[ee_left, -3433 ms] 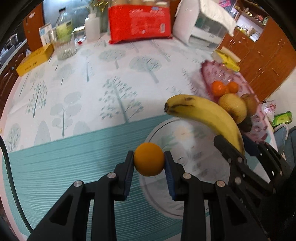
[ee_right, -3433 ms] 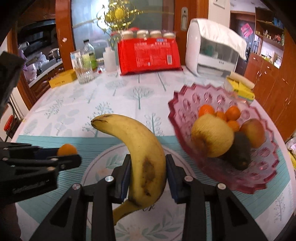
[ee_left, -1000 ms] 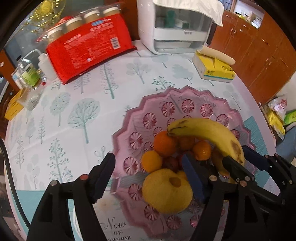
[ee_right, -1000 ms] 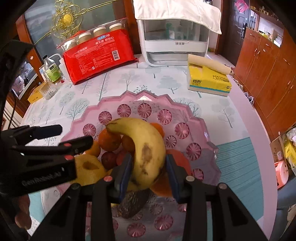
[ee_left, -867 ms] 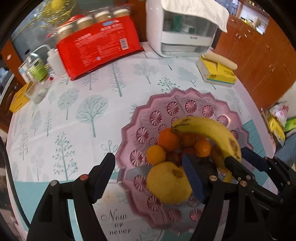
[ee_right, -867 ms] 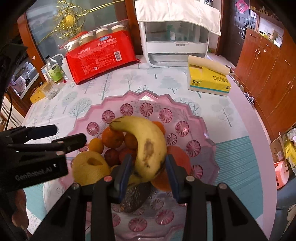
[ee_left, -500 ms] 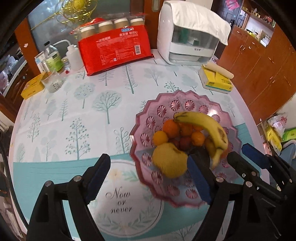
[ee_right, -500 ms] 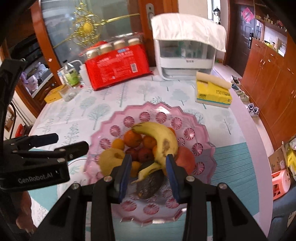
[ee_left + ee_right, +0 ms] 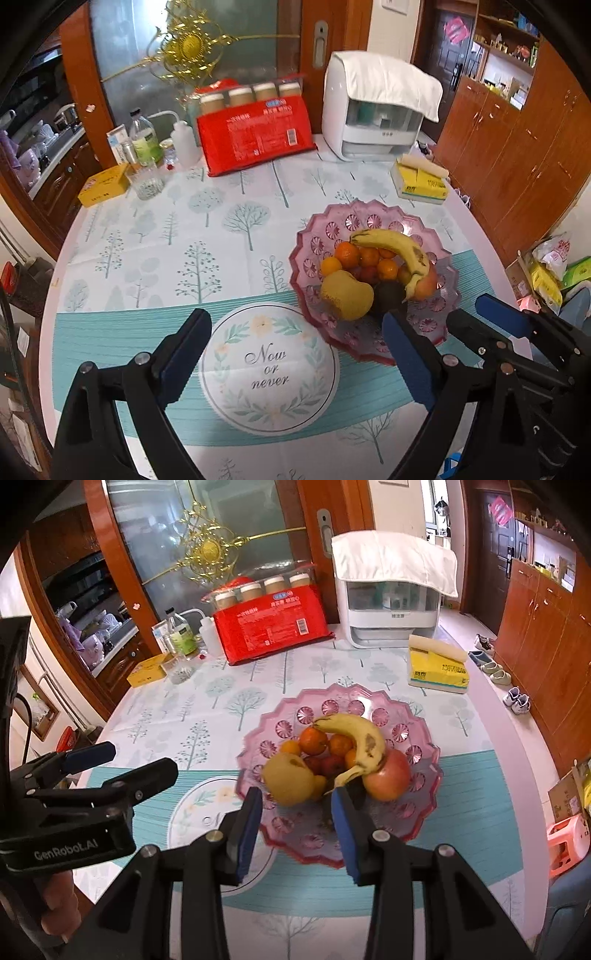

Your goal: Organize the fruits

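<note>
A pink glass bowl stands on the tree-print tablecloth. In it lie a banana on top, several oranges, a yellow fruit, a red apple and a dark avocado. My left gripper hangs above the table, left of the bowl, jaws opening wide and empty. My right gripper hovers over the bowl's near rim, its jaws opening with nothing between them.
A round "Now or never" print marks the cloth near me. At the back stand a red package, a white appliance under a cloth, a yellow tissue pack, bottles and a yellow box. The table's edge curves away on the right.
The orange and then the banana were let go into the bowl. Both grippers rose and drew back from it. The left jaws spread wider and the right jaws parted slightly.
</note>
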Demonstrator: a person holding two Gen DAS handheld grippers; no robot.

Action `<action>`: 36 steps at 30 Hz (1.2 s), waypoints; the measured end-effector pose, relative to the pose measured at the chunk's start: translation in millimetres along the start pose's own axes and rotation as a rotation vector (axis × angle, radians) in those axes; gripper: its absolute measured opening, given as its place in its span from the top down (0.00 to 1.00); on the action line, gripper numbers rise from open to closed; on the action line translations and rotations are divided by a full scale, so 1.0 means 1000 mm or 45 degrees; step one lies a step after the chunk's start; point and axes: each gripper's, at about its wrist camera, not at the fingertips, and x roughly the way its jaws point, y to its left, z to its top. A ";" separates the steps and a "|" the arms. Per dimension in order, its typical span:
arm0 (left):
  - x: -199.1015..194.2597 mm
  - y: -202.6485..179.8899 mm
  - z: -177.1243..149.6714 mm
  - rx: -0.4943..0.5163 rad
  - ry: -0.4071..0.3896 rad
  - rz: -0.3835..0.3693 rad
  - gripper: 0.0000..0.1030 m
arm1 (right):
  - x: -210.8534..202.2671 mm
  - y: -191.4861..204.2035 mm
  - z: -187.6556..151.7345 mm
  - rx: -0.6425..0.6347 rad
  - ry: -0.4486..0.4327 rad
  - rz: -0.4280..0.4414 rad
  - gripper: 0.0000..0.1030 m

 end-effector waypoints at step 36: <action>-0.110 0.037 -0.090 -0.165 -0.143 0.233 0.01 | -0.093 0.076 -0.060 -0.088 -0.066 -0.027 0.40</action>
